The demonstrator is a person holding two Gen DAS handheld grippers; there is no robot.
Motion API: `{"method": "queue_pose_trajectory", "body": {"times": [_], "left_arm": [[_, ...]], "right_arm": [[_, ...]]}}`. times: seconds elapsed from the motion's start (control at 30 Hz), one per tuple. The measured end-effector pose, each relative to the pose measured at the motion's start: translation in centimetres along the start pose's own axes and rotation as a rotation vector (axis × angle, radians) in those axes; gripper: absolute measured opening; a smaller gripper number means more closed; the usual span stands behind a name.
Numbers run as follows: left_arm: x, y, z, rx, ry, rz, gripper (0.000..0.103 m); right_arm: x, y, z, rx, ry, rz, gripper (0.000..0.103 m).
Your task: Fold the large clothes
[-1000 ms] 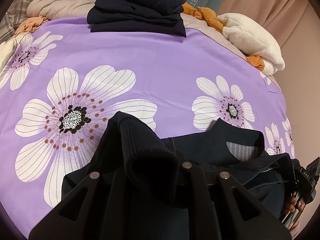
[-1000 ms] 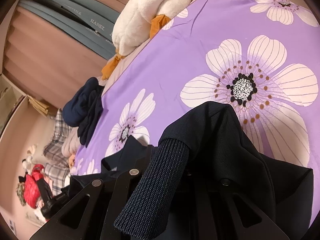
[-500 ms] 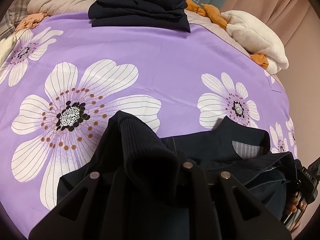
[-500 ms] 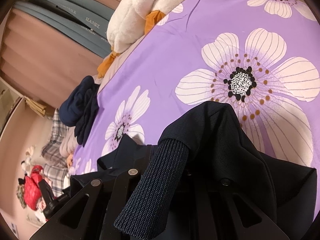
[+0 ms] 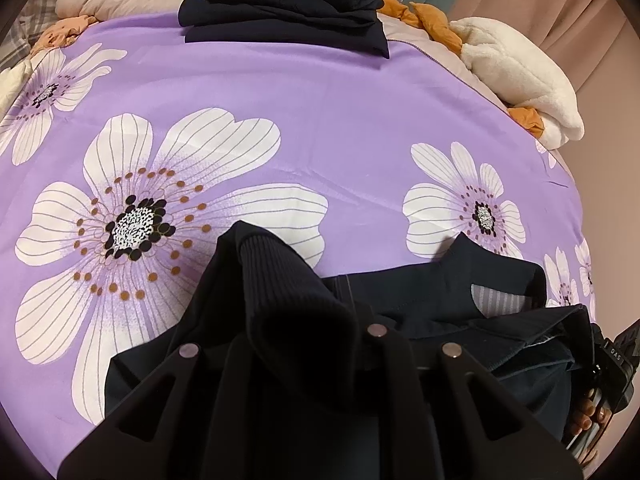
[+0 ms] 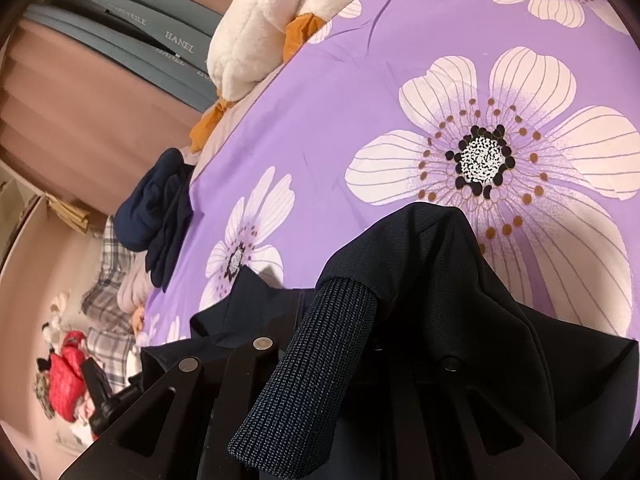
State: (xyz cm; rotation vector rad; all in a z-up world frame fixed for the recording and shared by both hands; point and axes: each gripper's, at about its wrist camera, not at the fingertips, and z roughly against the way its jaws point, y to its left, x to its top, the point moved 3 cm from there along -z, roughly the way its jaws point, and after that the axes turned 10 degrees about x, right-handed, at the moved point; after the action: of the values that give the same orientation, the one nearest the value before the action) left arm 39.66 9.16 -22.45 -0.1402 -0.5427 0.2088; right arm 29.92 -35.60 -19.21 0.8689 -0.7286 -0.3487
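A dark navy jacket with ribbed cuffs lies bunched at the near edge of the purple flowered bedspread. My left gripper is shut on one ribbed cuff, which drapes over its fingers. My right gripper is shut on the other ribbed cuff, with the sleeve humped ahead of it. The jacket's collar and grey lining show to the right in the left wrist view. The fingertips of both grippers are hidden under the cloth.
A stack of folded dark clothes sits at the far edge of the bed, also in the right wrist view. A white fleece bundle with orange cloth lies at the far right corner. Plaid bedding lies beyond.
Both grippers have moved slightly forward over the bedspread with the cuffs still held; the folded stack and flowers sit a little nearer the frame's top.
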Motion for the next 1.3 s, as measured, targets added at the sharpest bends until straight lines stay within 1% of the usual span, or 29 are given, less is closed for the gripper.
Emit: {"method": "queue_pose_trajectory", "body": {"times": [0.9, 1.3], "left_arm": [[0.26, 0.28, -0.39, 0.006, 0.019, 0.026, 0.016], [0.18, 0.23, -0.30, 0.009, 0.011, 0.026, 0.016]], "right_arm": [[0.26, -0.36, -0.10, 0.025, -0.001, -0.035, 0.014], [0.37, -0.57, -0.21, 0.031, -0.005, -0.049, 0.014]]}}
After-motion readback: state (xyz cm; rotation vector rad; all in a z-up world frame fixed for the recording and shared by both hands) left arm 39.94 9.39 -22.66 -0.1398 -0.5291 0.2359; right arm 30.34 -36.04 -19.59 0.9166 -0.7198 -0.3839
